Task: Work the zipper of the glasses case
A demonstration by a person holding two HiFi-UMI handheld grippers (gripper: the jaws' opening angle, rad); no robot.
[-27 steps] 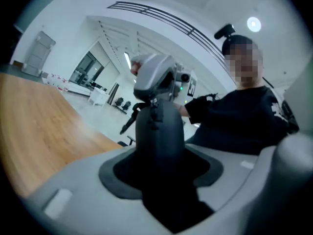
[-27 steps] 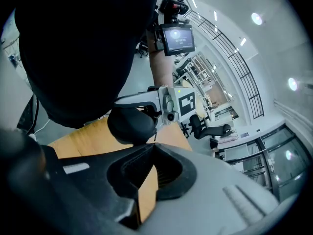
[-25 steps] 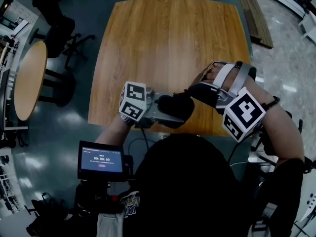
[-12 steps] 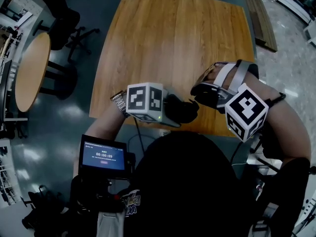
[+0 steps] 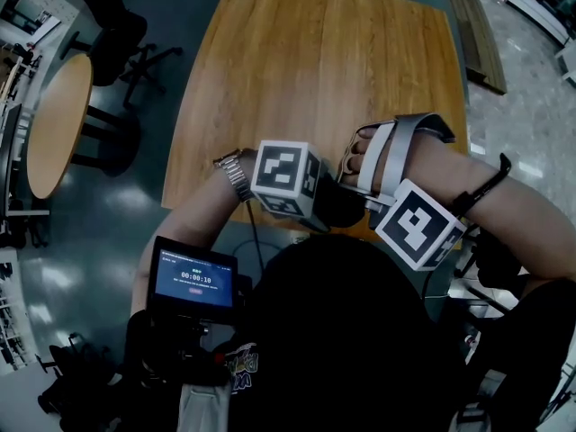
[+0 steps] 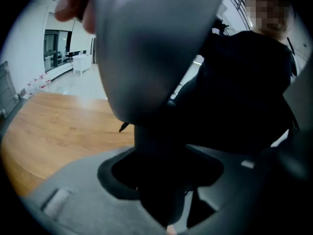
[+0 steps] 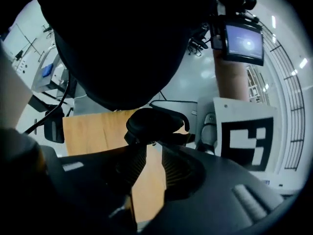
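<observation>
Two grippers: left gripper (image 6: 161, 195) clamped wide on the black glasses case (image 7: 155, 123); right gripper (image 7: 149, 155) jaws part spread, just been opening, only table (image 5: 315, 70) shows in the gap.
Case place: over the table's near edge, just past the right jaw tips.
Risk: right re-grip misses the zipper pull, which is too small to make out.
Risk two: case twists in the left clamp under a tug.
Changed: left marker cube (image 5: 286, 180) rolled and moved toward the case; right marker cube (image 5: 416, 225) swung lower; case now mostly hidden in head view.

The black, rounded glasses case (image 5: 340, 207) is held over the near edge of the wooden table (image 5: 315, 79).
</observation>
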